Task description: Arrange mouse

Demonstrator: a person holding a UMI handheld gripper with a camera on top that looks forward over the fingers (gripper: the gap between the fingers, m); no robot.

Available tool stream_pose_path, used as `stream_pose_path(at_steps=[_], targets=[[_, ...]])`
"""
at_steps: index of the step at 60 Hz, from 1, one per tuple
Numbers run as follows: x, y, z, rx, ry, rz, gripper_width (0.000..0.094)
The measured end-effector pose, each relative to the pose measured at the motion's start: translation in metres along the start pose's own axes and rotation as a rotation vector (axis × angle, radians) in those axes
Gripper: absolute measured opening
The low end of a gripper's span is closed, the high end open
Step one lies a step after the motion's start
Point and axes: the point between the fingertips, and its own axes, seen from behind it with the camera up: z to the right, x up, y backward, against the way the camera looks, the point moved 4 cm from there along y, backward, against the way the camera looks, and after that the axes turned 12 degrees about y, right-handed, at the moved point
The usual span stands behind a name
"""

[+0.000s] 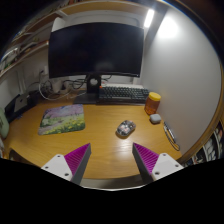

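A small grey mouse (125, 128) lies on the wooden desk (100, 140), a little beyond my fingers and slightly toward the right one. A patterned mouse mat (62, 119) with green and purple tones lies on the desk to the left, well apart from the mouse. My gripper (112, 157) is open, its magenta pads (77, 157) spread wide with only bare desk between them. It hovers short of the mouse and touches nothing.
A dark monitor (96, 50) stands at the back of the desk with a keyboard (122, 94) in front of it. An orange jar (152, 102) and a small grey object (155, 118) sit to the right. Shelves line the left wall.
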Motion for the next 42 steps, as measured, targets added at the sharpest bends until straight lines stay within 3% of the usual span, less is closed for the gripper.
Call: stream_pose_path(at_steps=[42], targets=[[-0.002, -0.175, 0.046, 0.007, -0.014, -0.016, 0.0864]])
